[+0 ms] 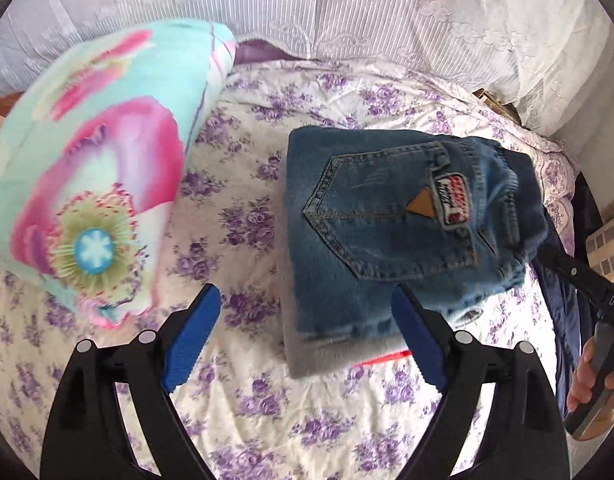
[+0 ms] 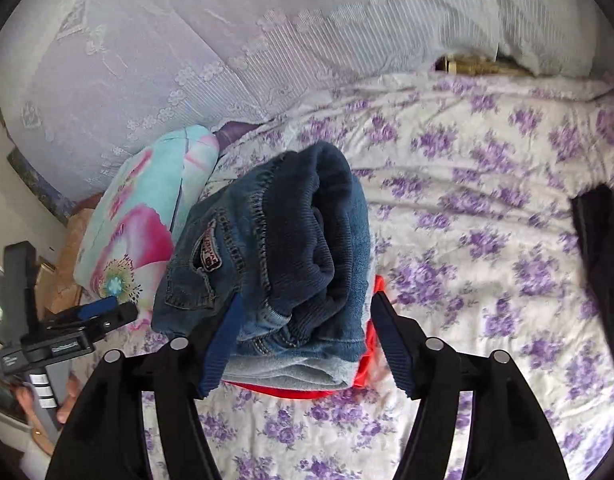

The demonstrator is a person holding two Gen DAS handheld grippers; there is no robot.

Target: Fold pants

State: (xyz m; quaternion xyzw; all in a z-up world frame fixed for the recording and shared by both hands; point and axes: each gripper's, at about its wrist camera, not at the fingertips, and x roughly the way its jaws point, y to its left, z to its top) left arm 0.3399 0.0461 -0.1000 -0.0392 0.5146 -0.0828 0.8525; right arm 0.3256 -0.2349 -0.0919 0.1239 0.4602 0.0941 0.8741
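Observation:
Blue denim pants [image 1: 391, 236] lie folded into a compact stack on the floral bedspread [image 1: 247, 184], back pocket and patch facing up. They also show in the right wrist view [image 2: 291, 264], with the waistband end toward the camera. My left gripper [image 1: 307, 340] is open and empty, hovering just in front of the stack's near left corner. My right gripper [image 2: 303, 356] is open, its jaws standing either side of the stack's near end, not closed on it. The right gripper's handle [image 1: 595, 320] shows at the right edge of the left wrist view.
A teal and pink flowered pillow [image 1: 95, 168] lies left of the pants. A red item [image 2: 363, 376] peeks from under the stack. White lace curtain [image 1: 347, 12] hangs behind the bed. A dark garment [image 2: 599, 264] lies at the bed's right edge.

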